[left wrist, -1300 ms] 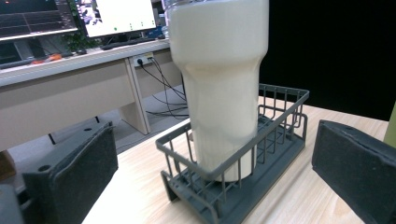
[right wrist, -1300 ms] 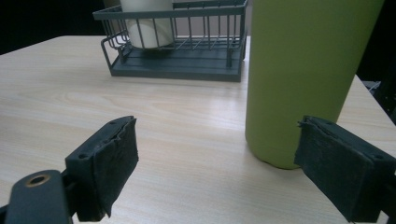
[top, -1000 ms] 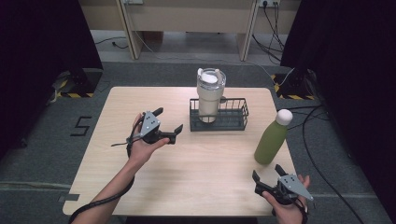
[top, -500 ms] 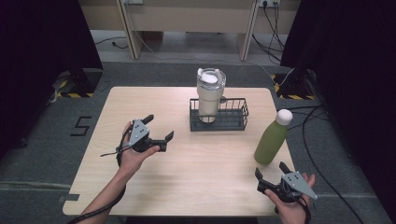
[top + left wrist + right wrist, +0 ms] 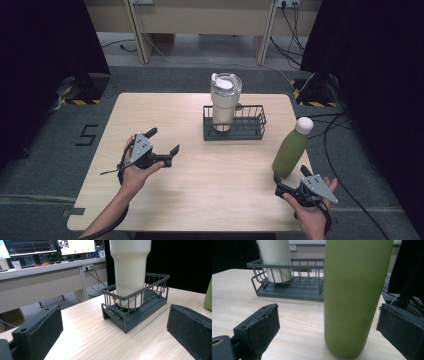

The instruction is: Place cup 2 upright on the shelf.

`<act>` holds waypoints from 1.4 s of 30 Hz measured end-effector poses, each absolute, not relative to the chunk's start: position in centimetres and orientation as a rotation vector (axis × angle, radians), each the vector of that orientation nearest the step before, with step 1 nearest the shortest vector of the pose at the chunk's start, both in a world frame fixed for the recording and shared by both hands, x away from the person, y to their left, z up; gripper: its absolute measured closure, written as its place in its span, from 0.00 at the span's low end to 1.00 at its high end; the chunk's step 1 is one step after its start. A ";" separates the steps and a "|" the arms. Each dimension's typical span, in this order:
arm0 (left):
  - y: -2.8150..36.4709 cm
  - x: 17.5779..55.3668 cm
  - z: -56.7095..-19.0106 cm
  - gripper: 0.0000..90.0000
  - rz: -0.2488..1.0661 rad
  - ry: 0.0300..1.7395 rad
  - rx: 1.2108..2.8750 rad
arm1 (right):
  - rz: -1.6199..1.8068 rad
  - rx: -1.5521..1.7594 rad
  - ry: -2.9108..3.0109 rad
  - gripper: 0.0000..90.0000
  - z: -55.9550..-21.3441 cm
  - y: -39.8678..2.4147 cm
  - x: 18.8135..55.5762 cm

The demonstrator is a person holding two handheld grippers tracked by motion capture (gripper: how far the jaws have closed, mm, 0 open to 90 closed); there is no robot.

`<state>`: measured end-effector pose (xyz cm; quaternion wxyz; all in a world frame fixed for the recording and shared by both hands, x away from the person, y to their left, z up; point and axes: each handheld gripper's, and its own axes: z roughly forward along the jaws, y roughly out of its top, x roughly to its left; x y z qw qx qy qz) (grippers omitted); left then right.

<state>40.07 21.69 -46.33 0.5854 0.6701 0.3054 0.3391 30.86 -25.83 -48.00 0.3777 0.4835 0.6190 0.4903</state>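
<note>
A green bottle (image 5: pixel 291 147) with a white cap stands upright near the table's right edge. My right gripper (image 5: pixel 290 175) sits just in front of its base, open. In the right gripper view the bottle (image 5: pixel 354 295) rises between the two black pads (image 5: pixel 259 330) with a gap on each side; these jaws have just been opening. A cream tumbler (image 5: pixel 223 100) stands in the left end of a dark wire basket (image 5: pixel 250 131) at the table's middle back. My left gripper (image 5: pixel 163 140) is open and empty at the left, pointing toward the basket (image 5: pixel 135 305) and tumbler (image 5: pixel 130 270).
The wooden table (image 5: pixel 200 200) has bare room between the two hands and in front of the basket. Its right edge lies close to the bottle. Desks with monitors (image 5: pixel 75 246) stand beyond the far side, and cables lie on the floor.
My left gripper has drawn back to the left and toward the person, away from the basket. The right gripper's jaws stand wider apart; that hand has stayed in place by the bottle.
</note>
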 end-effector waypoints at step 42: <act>22.3 40.2 -47.1 0.00 0.781 0.756 1.556 | 1.215 1.224 1.511 0.23 -46.1 -26.5 37.8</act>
